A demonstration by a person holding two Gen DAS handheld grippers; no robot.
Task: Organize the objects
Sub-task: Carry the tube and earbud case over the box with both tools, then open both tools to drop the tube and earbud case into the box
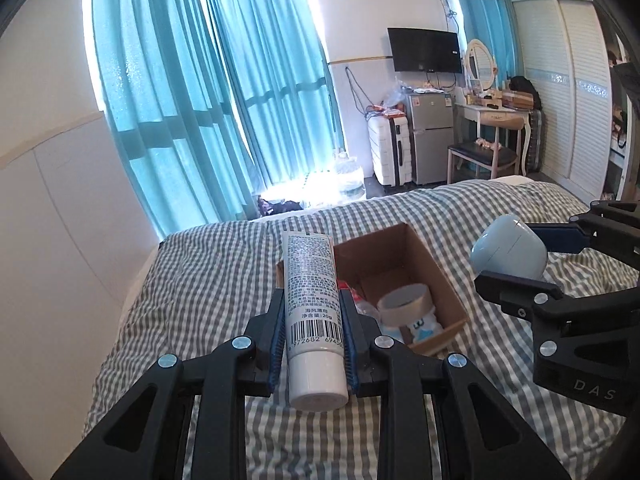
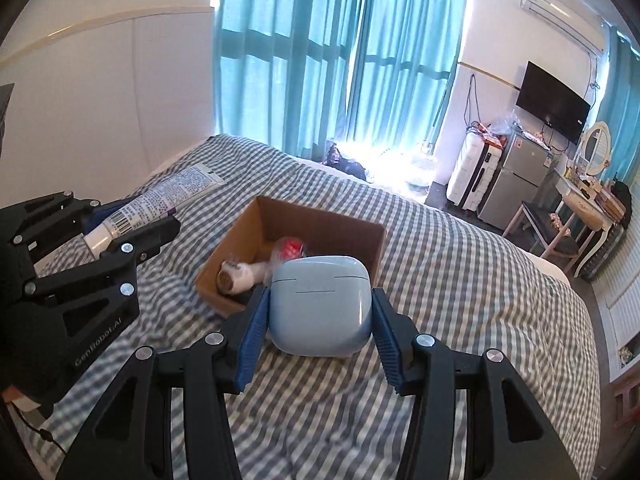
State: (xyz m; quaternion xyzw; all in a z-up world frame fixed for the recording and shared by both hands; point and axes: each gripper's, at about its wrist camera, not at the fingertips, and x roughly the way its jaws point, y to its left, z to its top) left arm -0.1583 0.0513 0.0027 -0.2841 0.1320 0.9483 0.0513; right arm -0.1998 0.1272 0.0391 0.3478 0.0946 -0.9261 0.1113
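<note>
The left gripper (image 1: 312, 320) is clamped on a white tube (image 1: 312, 300) whose cap points back toward the camera and whose crimped end reaches up over the near edge of a cardboard box (image 1: 432, 264). The open box sits on a grey checked bedspread (image 1: 200, 272) and holds a roll of tape (image 1: 404, 300) among other small items. To the right, the right gripper (image 1: 516, 256) grips a pale blue case (image 1: 508, 248) above the bedspread, just beside the box.
</note>
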